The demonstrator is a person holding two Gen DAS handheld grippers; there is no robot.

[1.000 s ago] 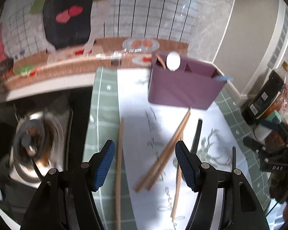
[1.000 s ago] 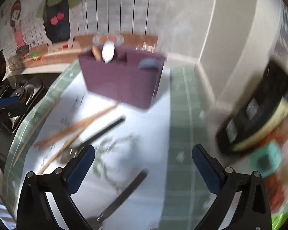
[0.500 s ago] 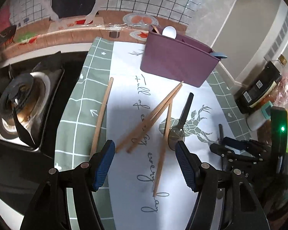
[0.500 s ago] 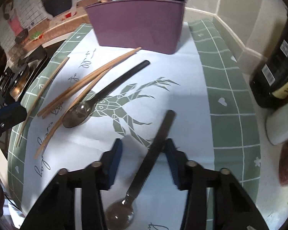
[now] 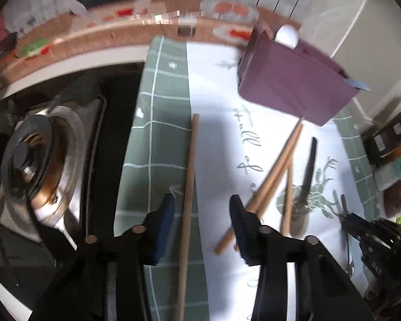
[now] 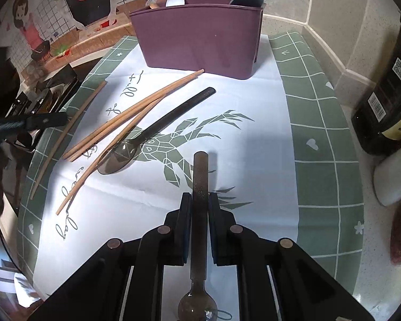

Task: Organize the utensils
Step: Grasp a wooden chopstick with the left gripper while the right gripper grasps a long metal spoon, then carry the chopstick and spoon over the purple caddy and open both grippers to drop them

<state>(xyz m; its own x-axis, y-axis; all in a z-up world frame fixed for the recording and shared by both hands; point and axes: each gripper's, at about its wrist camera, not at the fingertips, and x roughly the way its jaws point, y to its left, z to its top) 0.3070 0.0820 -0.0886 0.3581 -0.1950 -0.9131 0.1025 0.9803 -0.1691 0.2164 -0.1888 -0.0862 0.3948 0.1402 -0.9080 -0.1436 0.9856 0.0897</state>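
Right gripper: since half a second ago the right gripper (image 6: pixel 197 206) has clamped its jaws on the dark speckled-handled spoon (image 6: pixel 199 187), handle pointing to 12 o'clock.
Left gripper: the left gripper (image 5: pixel 200 206) has shifted left to straddle a lone wooden chopstick (image 5: pixel 188 187), jaws spread, nothing gripped.
Meaning: first pick secured; purple plastic utensil holder (image 6: pixel 200 42) waits at 12 o'clock.
Views: only the right view shows the clear grey spoon (image 6: pixel 147 139) fully; only the left shows the gas burner (image 5: pixel 37 160) at 9 o'clock.

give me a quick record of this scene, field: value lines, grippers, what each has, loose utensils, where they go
right gripper: shut on dark spoon, handle pointing forward
left gripper: open, straddling a lone chopstick, not gripping
loose on mat: three chopsticks, second dark spoon
holder: purple caddy at mat's far end, utensils already inside
beside mat: stove burner, dark bottle
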